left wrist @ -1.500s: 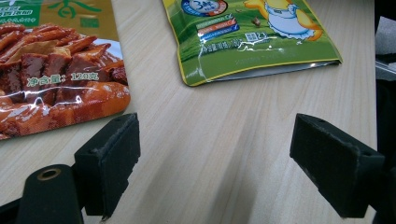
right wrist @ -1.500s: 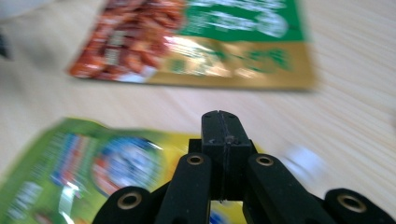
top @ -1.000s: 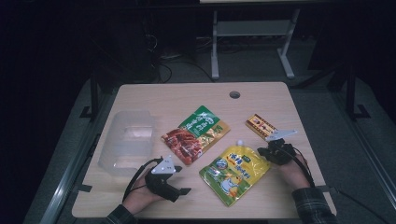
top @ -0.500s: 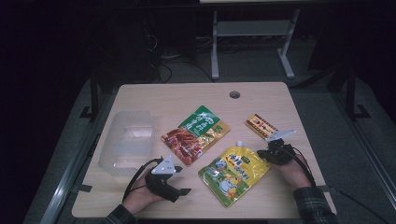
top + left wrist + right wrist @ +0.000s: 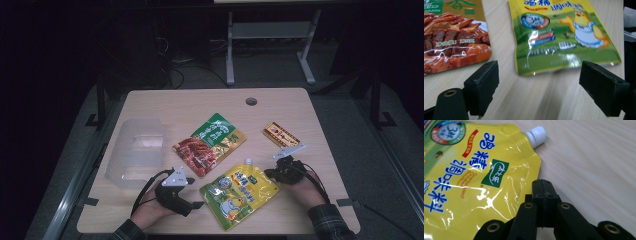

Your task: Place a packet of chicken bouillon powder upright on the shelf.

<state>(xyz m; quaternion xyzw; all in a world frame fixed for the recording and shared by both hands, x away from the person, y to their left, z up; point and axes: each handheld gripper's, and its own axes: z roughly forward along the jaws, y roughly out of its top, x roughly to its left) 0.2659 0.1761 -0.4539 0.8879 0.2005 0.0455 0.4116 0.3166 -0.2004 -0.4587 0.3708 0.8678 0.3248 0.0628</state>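
Observation:
A yellow spouted seasoning pouch (image 5: pixel 240 192) lies flat near the table's front edge, its white cap (image 5: pixel 536 135) pointing away from me. My left gripper (image 5: pixel 192 201) stands open just before the pouch's bottom edge (image 5: pixel 559 32), with bare table between its jaws (image 5: pixel 539 77). My right gripper (image 5: pixel 272 173) is shut, its tips (image 5: pixel 543 183) against the pouch's upper right edge (image 5: pixel 474 177), nothing visibly between them. A red-and-green snack packet (image 5: pixel 210 142) lies left of and behind the pouch, and its lower corner (image 5: pixel 451 40) shows in the left gripper view.
A clear plastic container (image 5: pixel 137 152) stands at the left side of the wooden table (image 5: pixel 310 120). A small red-and-gold packet (image 5: pixel 281 135) lies at the right, behind my right gripper. A round cable hole (image 5: pixel 251 101) sits near the far edge.

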